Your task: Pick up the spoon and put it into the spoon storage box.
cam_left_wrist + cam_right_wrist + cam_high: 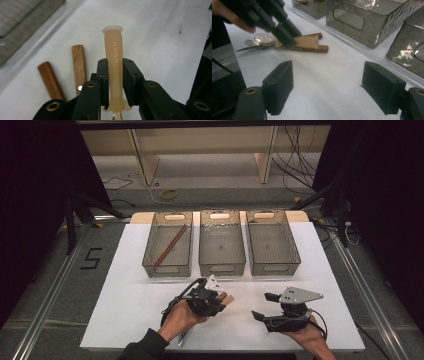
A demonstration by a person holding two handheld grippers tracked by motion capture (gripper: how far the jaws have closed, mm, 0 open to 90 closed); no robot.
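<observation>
Left to right from the middle bin [222, 245]: a pair of brown chopsticks [170, 245] has already been laid in the left bin [150, 251], so sorting is judged barely begun. Near the middle bin, the pale, matte cream-handled utensil [114, 65] is clamped in the left gripper [116, 75]; wooden-handled pieces [79, 66] remain beside it. The right gripper [327, 87] is held open, empty.

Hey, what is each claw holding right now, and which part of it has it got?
The left claw is shut on the cream-handled utensil, gripping the lower part of its handle, with the flared end sticking out ahead. The right claw stands open with nothing between its jaws.
</observation>
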